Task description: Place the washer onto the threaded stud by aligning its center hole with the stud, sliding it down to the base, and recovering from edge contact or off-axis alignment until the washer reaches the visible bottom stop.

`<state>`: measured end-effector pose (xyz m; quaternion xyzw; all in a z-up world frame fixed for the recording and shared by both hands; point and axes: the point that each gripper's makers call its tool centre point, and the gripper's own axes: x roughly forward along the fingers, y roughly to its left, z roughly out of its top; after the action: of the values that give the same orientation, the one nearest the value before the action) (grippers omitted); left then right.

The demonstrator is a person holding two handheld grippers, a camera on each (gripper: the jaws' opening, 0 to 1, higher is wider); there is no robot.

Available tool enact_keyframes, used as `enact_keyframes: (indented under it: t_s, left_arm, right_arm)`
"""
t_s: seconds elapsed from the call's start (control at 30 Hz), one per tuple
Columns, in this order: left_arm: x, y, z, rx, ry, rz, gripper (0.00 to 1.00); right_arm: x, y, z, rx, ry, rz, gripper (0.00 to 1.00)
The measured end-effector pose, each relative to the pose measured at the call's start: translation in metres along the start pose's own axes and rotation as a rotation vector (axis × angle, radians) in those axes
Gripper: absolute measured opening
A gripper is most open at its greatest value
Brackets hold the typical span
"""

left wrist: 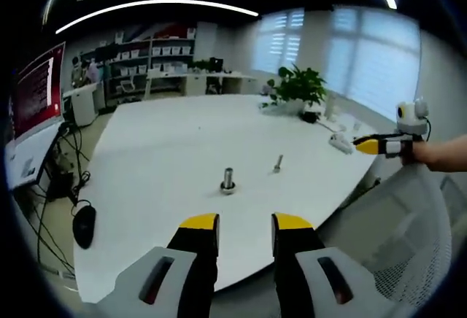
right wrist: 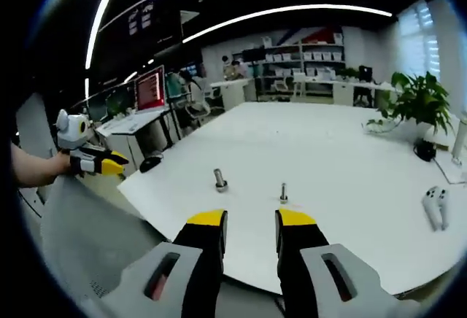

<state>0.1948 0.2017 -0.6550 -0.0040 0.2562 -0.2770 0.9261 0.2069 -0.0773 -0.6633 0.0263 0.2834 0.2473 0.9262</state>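
In the left gripper view the left tool (left wrist: 245,223) has its yellow-tipped jaws parted by a narrow gap, with nothing between them. It hangs over the near edge of the white surface (left wrist: 168,150). Just beyond the tips, a little to the left, stands a short metal piece (left wrist: 228,180) on a round base. To its right and slightly farther stands the thin stud (left wrist: 278,163), apart from it. Whether the washer is part of either cannot be told at this size. Far right, a hand (left wrist: 441,152) holds the right tool (left wrist: 365,144) off the surface's edge. A potted plant (left wrist: 301,88) sits at the far side, and a mouse (left wrist: 84,225) lies off the left edge.

In the right gripper view the right tool (right wrist: 250,219) is likewise slightly open and holds nothing. The stud (right wrist: 283,192) stands just past its right jaw, the metal piece (right wrist: 220,179) to the left and a bit farther. At the left a hand (right wrist: 36,166) holds the left tool (right wrist: 117,163) beyond the surface (right wrist: 328,150). A white controller (right wrist: 435,207) lies near the right edge.
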Motion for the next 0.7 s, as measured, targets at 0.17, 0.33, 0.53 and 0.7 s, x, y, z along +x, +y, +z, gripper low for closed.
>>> enact_keyframes:
  t_s: [0.17, 0.33, 0.53, 0.7]
  left_arm:
    - [-0.002, -0.001, 0.004, 0.017, -0.019, -0.007, 0.26]
    - [-0.002, 0.003, 0.010, 0.019, -0.049, 0.009, 0.26]
    - [0.000, 0.004, 0.009, 0.008, -0.043, 0.010, 0.26]
    - [0.001, 0.002, 0.009, 0.026, -0.033, 0.007, 0.25]
  right_arm:
    - [0.000, -0.001, 0.006, -0.059, -0.037, -0.025, 0.30]
    - [0.001, -0.003, 0.007, -0.052, -0.038, -0.015, 0.30]
    - [0.003, 0.001, 0.003, -0.072, -0.012, 0.005, 0.29]
    - [0.004, -0.002, 0.001, -0.055, -0.004, 0.002, 0.29]
